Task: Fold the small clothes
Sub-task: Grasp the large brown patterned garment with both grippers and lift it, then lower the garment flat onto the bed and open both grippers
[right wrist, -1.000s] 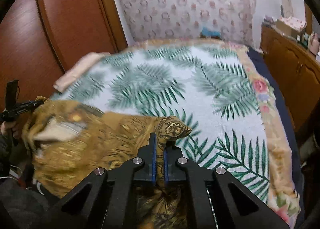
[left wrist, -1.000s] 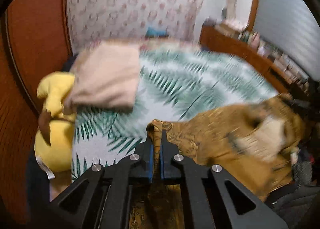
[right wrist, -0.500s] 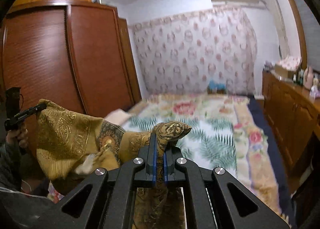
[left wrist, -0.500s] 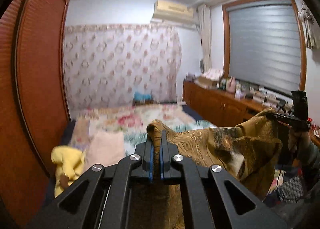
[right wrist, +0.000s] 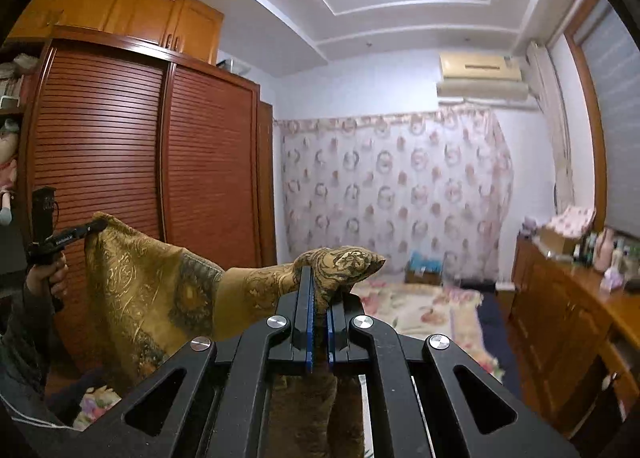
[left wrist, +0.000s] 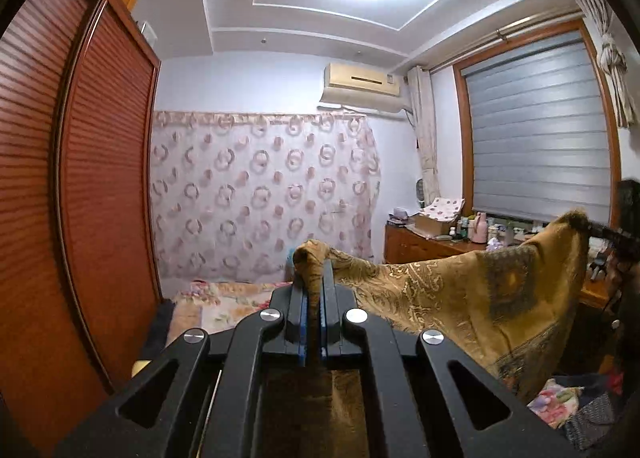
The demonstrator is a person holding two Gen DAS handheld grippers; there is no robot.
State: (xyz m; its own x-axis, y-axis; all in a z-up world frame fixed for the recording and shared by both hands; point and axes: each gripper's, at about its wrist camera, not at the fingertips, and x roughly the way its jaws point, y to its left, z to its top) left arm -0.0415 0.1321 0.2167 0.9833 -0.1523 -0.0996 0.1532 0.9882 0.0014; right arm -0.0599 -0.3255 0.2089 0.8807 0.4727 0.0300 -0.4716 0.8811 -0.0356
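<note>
Now both grippers point roughly level across the bedroom. Jaws of the left gripper (left wrist: 314, 290) are clamped on a bunched corner of the golden paisley cloth (left wrist: 472, 298), and the right gripper (right wrist: 320, 294) pinches another corner the same way. Between them the cloth hangs stretched in the air, clear of the bed (right wrist: 420, 306) (floral bedding). A hand (right wrist: 48, 278) grips the left gripper's handle; the right one's hand is probably that dark blur at frame edge.
</note>
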